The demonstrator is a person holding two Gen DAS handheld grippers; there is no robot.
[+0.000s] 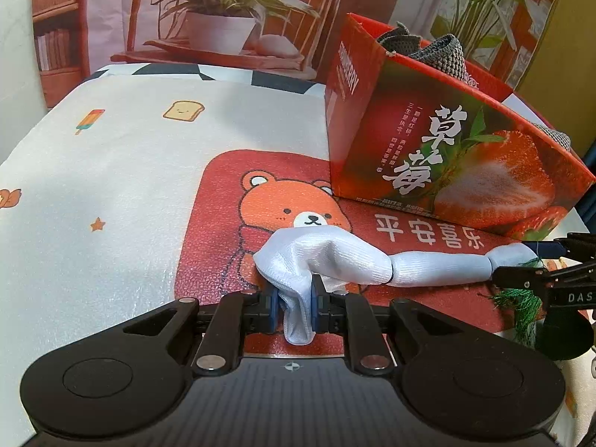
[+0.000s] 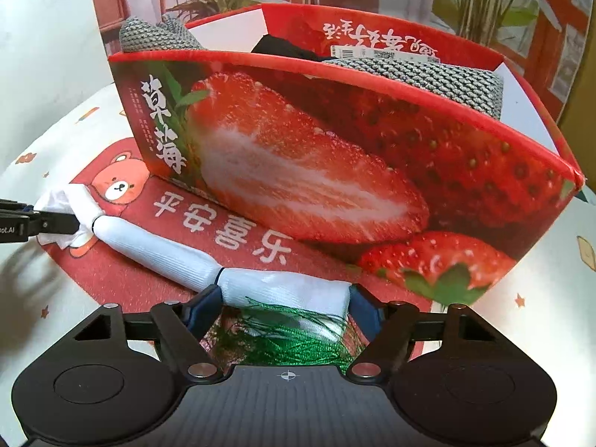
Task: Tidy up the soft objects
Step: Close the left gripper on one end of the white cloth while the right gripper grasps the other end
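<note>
While left tongs (image 1: 294,307) pinch sock (image 1: 335,257).

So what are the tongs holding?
Left tongs pinch one bunched end of the white cloth. Right tongs straddle its other end, grip unclear.

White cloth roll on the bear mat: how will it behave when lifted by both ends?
Probably floppy: the white cloth roll crumples where the left gripper pinches it. Likely to sag midway, since it bends at its thread ties. Seemingly light, thin fabric. The green tassel at the right gripper may dangle or snag.
</note>
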